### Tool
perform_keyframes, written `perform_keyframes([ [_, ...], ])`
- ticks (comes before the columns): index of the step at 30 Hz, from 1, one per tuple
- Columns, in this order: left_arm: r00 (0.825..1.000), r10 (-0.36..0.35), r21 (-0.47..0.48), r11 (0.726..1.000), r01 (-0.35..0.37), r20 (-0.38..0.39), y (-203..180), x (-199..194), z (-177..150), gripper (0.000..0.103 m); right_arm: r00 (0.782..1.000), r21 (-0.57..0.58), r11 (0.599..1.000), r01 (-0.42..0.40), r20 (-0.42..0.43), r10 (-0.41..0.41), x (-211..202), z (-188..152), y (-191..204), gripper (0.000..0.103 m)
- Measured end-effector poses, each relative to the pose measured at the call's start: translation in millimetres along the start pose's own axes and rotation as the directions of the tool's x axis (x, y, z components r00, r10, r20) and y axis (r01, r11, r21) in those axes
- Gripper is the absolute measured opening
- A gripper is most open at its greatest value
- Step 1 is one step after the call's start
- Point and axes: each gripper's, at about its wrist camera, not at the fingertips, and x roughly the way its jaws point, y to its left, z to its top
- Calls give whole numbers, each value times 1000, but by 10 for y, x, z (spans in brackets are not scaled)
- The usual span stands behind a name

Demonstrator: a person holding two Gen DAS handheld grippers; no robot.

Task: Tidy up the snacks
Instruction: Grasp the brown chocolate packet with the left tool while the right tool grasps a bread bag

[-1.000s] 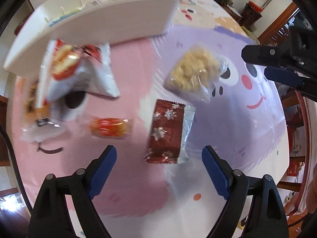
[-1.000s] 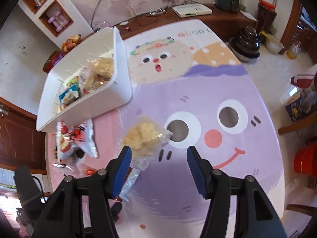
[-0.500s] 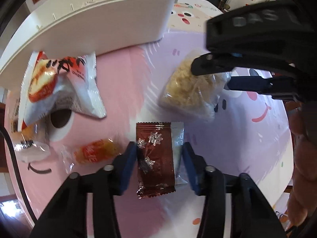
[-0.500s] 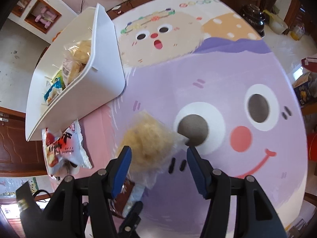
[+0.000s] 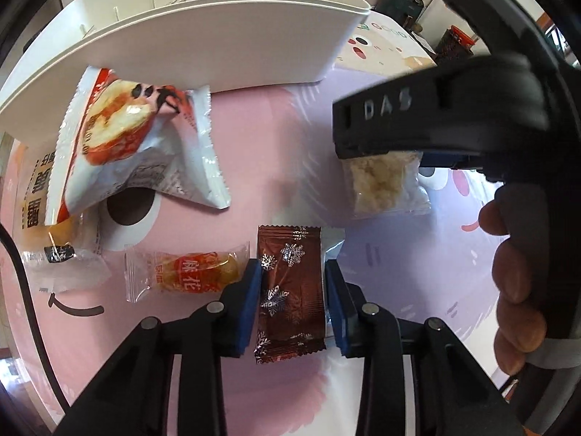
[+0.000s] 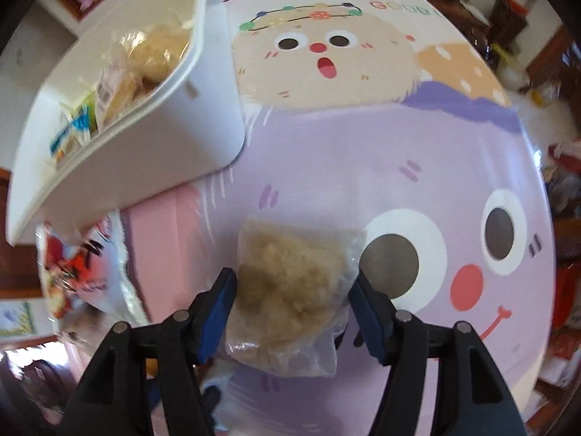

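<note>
My left gripper point(image 5: 292, 303) is shut on a brown snowflake-printed wrapper point(image 5: 288, 296) lying on the pink part of the table mat. My right gripper point(image 6: 292, 307) has its jaws around a clear bag of pale flaky snack point(image 6: 290, 290), touching both sides; that bag also shows in the left wrist view point(image 5: 385, 185), under the right gripper's black body. A white divided bin point(image 6: 152, 138) with several snacks inside stands at the back left; it also shows in the left wrist view point(image 5: 203, 43).
A white and red snack bag point(image 5: 134, 145) lies against the bin's front. A small orange sweet in clear wrap point(image 5: 189, 270) lies just left of my left gripper. A clear-wrapped bun point(image 5: 51, 250) lies at the far left. The cartoon mat point(image 6: 399, 167) spreads to the right.
My left gripper came down over the brown wrapper and closed on it. My right gripper moved down to the flaky snack bag and closed around it.
</note>
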Motion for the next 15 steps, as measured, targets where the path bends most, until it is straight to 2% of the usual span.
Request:
perform_keyframes([
  [2,1000,-11,-9,1000,11,-1,70,-43,-11,33,1000,-24,999,25,18,-25,5,-42,49,61],
  [4,1000,-25,-14,1000,25,11,138,-131,-34,32,999,-47,998,36,38,-34,-9,-102,81,52],
  [8,998,-45,-3,999,45,37,304,-358,-43,32,998,-49,999,19,62,-16,-70,-215,58,37],
  [15,994,-74,5,997,74,82,337,-871,-118,32,997,-31,999,-13,81,15,-268,-392,8,35],
])
